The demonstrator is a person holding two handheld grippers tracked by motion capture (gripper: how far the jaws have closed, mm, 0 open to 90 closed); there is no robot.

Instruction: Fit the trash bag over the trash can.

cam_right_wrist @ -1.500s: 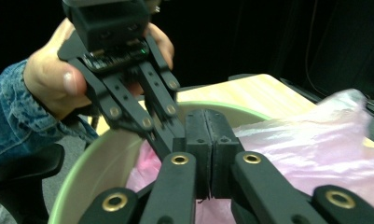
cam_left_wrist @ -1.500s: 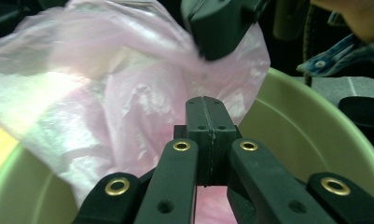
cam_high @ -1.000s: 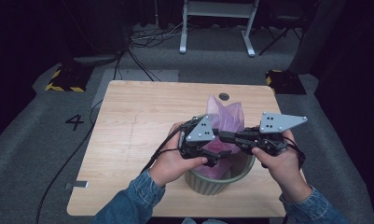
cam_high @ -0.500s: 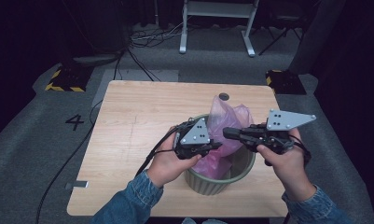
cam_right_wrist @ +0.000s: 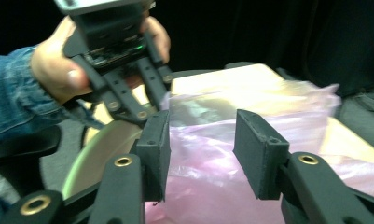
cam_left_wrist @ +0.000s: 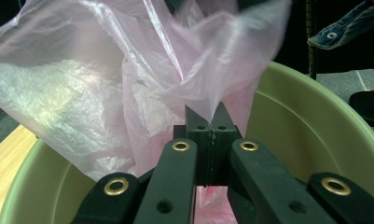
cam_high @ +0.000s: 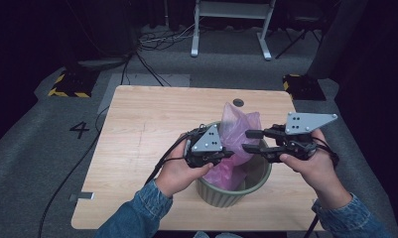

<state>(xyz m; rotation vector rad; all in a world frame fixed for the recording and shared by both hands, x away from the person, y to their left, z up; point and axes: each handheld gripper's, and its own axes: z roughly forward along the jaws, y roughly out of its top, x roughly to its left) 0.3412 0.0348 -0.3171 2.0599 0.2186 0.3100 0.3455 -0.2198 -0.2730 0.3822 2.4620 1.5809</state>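
Note:
A pale green round bin stands near the table's front edge, with a thin pink plastic bag rising out of it. My left gripper sits over the bin's left rim, shut on a fold of the pink bag; its jaws are pressed together on the film. My right gripper hovers over the bin's right side, open, its pads either side of the bag's film without pinching it. The left gripper faces it across the bin.
The wooden table has bare surface to the left and behind the bin. A small dark round grommet sits near its far edge. A metal stand and cables lie on the floor beyond.
The two grippers have drawn apart: the right one moved right and opened, the left one stays shut on the bag at the bin's left rim. The bag stands more spread.

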